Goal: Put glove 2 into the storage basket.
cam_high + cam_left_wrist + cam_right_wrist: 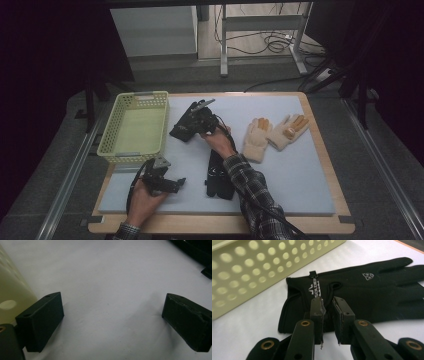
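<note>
Black glove (352,297) beside basket (134,127) near table's far-left corner: right hand-held gripper (327,305) pinches its cuff for lifting; left hand-held gripper (110,322) idles, jaws apart.

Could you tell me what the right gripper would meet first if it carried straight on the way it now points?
The black glove right under the right gripper; beyond it, probably the yellow basket.

Black glove (362,292), pale yellow dotted basket (135,127), cream gloves (272,132), plaid sleeve (252,187).
</note>
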`<control>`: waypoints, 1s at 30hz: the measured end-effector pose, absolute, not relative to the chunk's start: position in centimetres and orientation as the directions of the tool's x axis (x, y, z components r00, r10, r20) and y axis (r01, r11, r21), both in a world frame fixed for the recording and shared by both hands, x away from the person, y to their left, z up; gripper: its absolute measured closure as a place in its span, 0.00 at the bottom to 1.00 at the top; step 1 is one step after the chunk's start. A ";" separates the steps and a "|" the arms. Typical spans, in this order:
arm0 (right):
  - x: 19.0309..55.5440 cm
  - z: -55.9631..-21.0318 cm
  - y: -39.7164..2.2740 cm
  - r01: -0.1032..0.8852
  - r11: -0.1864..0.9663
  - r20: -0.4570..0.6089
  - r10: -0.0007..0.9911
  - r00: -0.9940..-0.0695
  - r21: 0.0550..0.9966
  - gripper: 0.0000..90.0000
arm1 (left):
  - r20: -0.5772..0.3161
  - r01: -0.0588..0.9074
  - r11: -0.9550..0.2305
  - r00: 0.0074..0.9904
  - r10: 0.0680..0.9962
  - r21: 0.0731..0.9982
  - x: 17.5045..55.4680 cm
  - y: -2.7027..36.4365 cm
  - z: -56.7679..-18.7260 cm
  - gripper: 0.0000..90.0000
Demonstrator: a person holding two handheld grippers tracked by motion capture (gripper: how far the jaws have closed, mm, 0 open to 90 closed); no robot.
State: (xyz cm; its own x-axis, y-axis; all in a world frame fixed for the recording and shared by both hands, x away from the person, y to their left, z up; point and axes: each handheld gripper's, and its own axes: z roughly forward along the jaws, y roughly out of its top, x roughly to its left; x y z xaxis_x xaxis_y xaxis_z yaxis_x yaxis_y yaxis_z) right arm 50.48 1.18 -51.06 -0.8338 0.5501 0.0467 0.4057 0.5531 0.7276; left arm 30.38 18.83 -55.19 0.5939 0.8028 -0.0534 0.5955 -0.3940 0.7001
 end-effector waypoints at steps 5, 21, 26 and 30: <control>51.2 -51.6 2.4 0.415 0.543 0.052 0.561 -0.826 0.730 0.79 | -0.052 0.596 -0.398 0.596 0.801 0.698 30.4 18.9 -55.2 0.05; 49.6 -50.3 1.9 0.388 0.590 0.004 0.546 -0.838 0.708 0.98 | -0.052 0.596 -0.398 0.596 0.801 0.698 30.4 18.9 -55.2 0.05; 47.2 -48.3 -0.3 0.379 0.656 0.022 0.483 -0.875 0.652 0.96 | -0.046 0.594 -0.405 0.599 0.800 0.695 30.4 18.9 -55.2 0.05; 47.2 -48.4 -1.7 0.364 0.640 -0.030 0.518 -0.855 0.677 0.68 | -0.047 0.595 -0.403 0.597 0.801 0.696 30.4 18.9 -55.2 0.05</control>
State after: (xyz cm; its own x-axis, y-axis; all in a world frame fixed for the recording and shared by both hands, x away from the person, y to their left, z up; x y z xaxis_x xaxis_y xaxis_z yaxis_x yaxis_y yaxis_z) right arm 47.20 -1.70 -48.45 -0.8551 0.5176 -0.0297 0.3637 0.6396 0.6772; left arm 30.41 18.86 -55.16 0.5974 0.8005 -0.0474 0.5947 -0.4026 0.6959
